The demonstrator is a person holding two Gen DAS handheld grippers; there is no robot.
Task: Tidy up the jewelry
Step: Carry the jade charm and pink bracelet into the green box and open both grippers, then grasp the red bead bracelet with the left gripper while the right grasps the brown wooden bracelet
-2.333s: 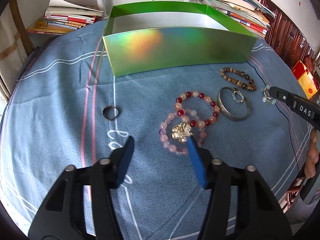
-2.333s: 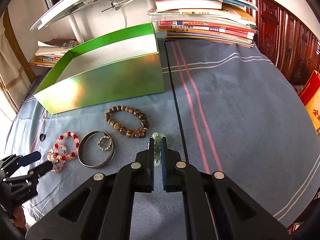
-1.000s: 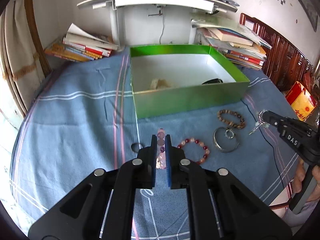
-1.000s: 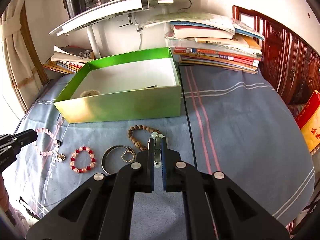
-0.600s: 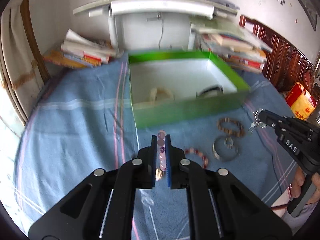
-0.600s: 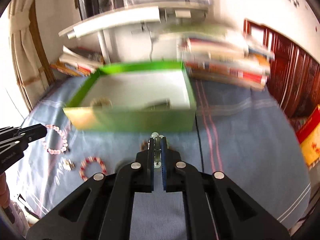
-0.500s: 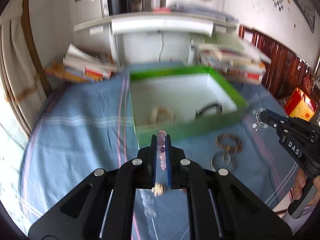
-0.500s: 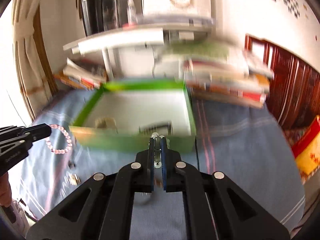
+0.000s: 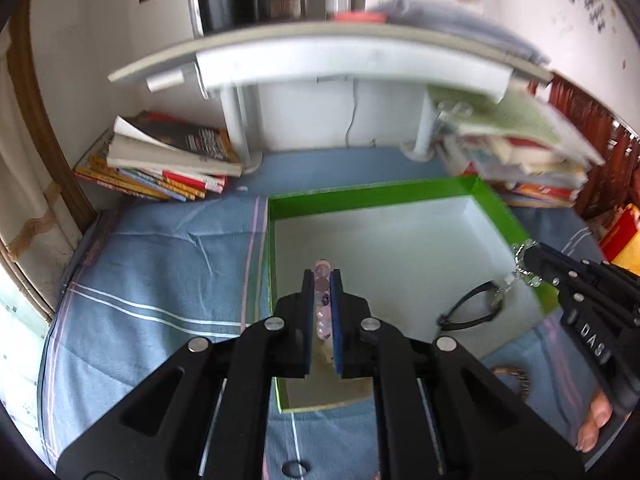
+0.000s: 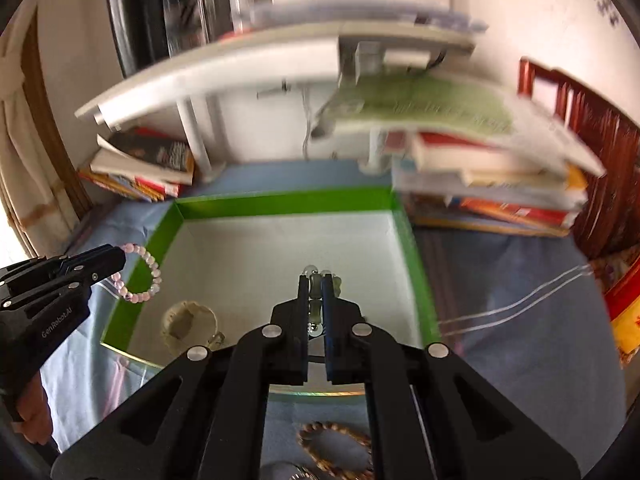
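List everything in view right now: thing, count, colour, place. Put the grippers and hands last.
green box: 1, green walls, white floor, open, on the cloth
pink bead bracelet: 1, pale pink, held above the box's left wall
silver charm piece: 1, silvery with clear bits, held above the box's right side
cream bracelet: 1, off-white, on the box floor, near left corner
black band: 1, black, on the box floor, right side
brown bead bracelet: 1, brown, on the cloth in front of the box
blue cloth: 1, blue with stripes, covering the table
book stacks: 2, mixed colours, behind the box, left and right
white shelf: 1, white, above the books
left gripper: shut on the pink bracelet
right gripper: shut on the charm piece
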